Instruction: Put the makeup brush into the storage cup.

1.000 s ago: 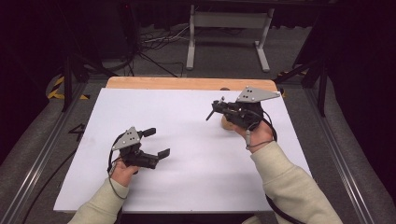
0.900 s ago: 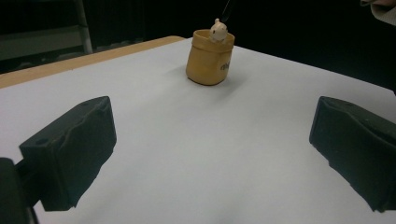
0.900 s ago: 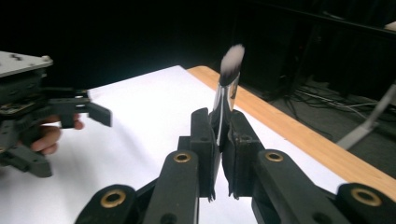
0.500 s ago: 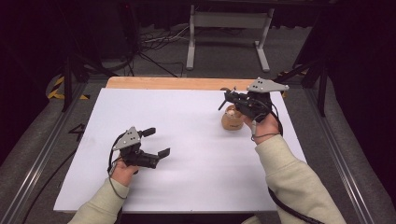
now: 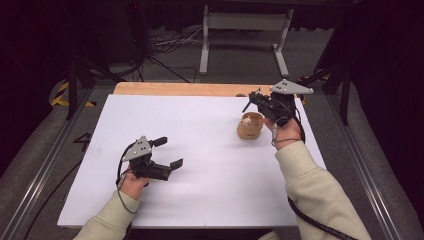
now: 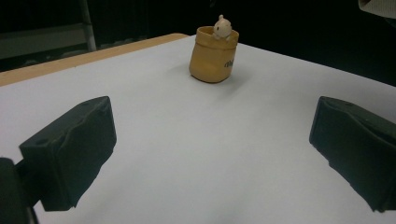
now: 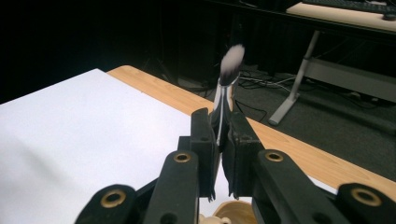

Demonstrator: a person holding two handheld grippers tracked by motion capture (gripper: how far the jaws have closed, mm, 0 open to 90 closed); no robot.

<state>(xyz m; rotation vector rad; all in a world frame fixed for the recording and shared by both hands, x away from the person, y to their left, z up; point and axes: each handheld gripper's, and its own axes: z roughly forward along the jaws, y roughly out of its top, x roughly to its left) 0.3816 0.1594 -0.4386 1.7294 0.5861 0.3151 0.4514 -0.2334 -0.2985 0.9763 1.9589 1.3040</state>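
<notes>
The right gripper [image 5: 251, 101] had slid toward the far right corner of the counter [image 5: 200, 165] since a second before, and the little tan pot [image 5: 249, 126] it had hidden then showed on the white sheet. The left gripper [image 5: 168, 152] had stayed in its place. The right gripper's jaws were squeezed shut on a small brush [image 7: 226, 88]. In the right gripper view the brush stood up between the jaws, with its soft white tip on top and its dark handle pinched low down. The brush was up in the air over the far right part of the counter, just past the pot. The tan pot stood upright on the white sheet, near the right hand, and a tiny pale figure [image 6: 221, 27] peeked over its rim. The left gripper rested on the near left side of the counter, well apart from the pot. Its jaws were wide open and held nothing, and in the left gripper view they pointed toward the pot. A strip of bare wood [image 5: 175, 89] showed along the far edge of the counter.
</notes>
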